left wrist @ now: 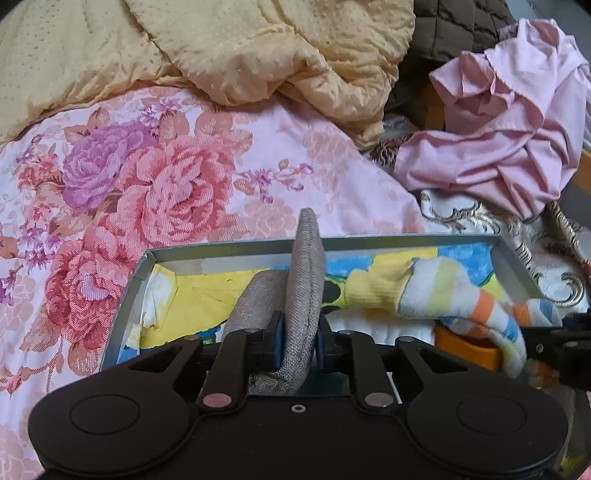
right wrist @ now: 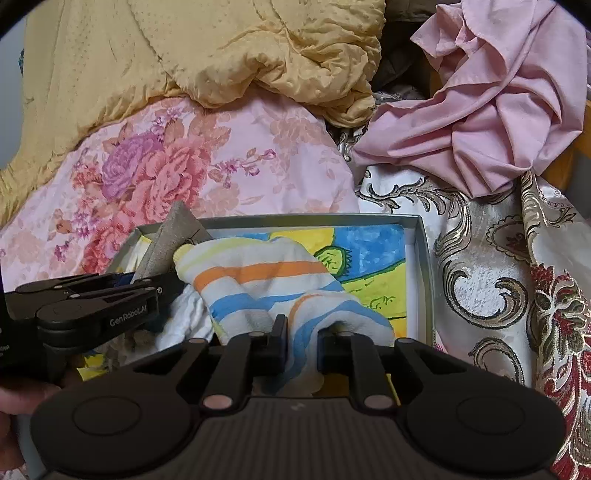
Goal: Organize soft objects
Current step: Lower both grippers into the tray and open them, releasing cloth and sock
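- We count one grey sock (left wrist: 304, 280), standing on edge between the jaws of the left gripper (left wrist: 300, 338). The blue pads sit against both its sides, so we record the jaws as clamped on it, narrowly apart.
- We count one striped sock (right wrist: 258, 288), white with orange, blue and yellow bands, between the jaws of the right gripper (right wrist: 301, 343). Its cloth fills the gap and bulges above the pads; we record the jaws as clamped on it.
- Both socks are inside or just over one shallow grey box (left wrist: 406, 242), the grey one toward its left half, the striped one toward its right.
- The box bottom carries one painted sheet (right wrist: 373, 251) in yellow, blue and green; some white cloth (right wrist: 184, 317) lies at the near edge.
- In the right wrist view, the left gripper appears at the left edge of the box.
- The box rests on a bed with one floral quilt (left wrist: 155, 177) in pink and purple.
- Behind it we count one yellow quilted blanket (left wrist: 240, 48), one crumpled pink garment (left wrist: 509, 133) and one dark quilted item (left wrist: 458, 26).
- One gold-and-red patterned cloth (right wrist: 491, 273) lies to the right of the box.
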